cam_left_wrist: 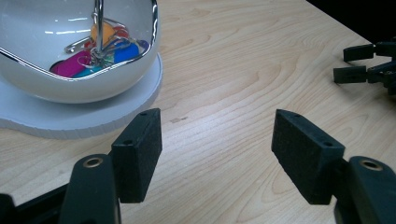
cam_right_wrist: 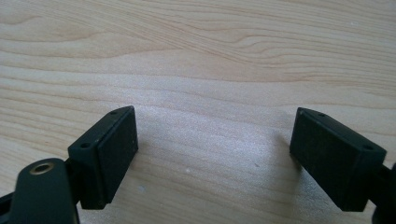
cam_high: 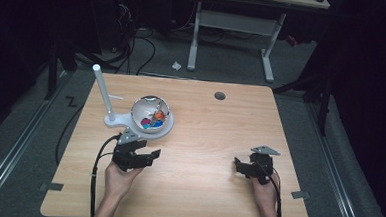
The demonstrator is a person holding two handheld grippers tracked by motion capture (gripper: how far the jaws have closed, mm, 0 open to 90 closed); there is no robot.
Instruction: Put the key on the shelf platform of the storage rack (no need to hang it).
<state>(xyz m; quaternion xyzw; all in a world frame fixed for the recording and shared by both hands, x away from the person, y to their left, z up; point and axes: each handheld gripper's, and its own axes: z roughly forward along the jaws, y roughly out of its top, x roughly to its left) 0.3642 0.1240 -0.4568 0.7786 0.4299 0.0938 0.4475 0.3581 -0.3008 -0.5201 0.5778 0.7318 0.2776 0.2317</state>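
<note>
A: Looking at the shiny white bowl [cam_high: 151, 115], can you see what is inside?

B: Yes. A bunch of coloured plastic key tags on metal rings [cam_left_wrist: 95, 53]. Pink, blue, orange and teal ones, all in a heap.

A: Where is the bowl?

B: On the far left part of the pale wooden desk [cam_high: 203, 154]. It sits on a flat white base [cam_left_wrist: 144, 95] that has a tall white post [cam_high: 103, 95] standing at its left end.

A: Which hand is close to it?

B: The left gripper [cam_high: 146, 153]. It hangs just near the bowl, on the near side, not touching. Its black fingers [cam_left_wrist: 140, 149] are spread wide with nothing between them.

A: And the other one?

B: The right gripper [cam_high: 243, 165] is well apart, low over the near right side of the desk. Its fingers [cam_right_wrist: 109, 151] are wide too, with bare wood between them.

A: How will the tags feel to pick up?

B: Light, I think. But loose and jangly, so they may swing. The metal rings look thin and slippery, and the bowl is smooth, so things could slide away.

A: Where would you grab?

B: On a flat plastic tag, or where the rings bunch up in the middle. A tall wire loop [cam_left_wrist: 98, 18] sticks up there, and that looks easy to pinch. I would go in from above and keep off the bowl's rim, since the bowl might tip or chip.
</note>
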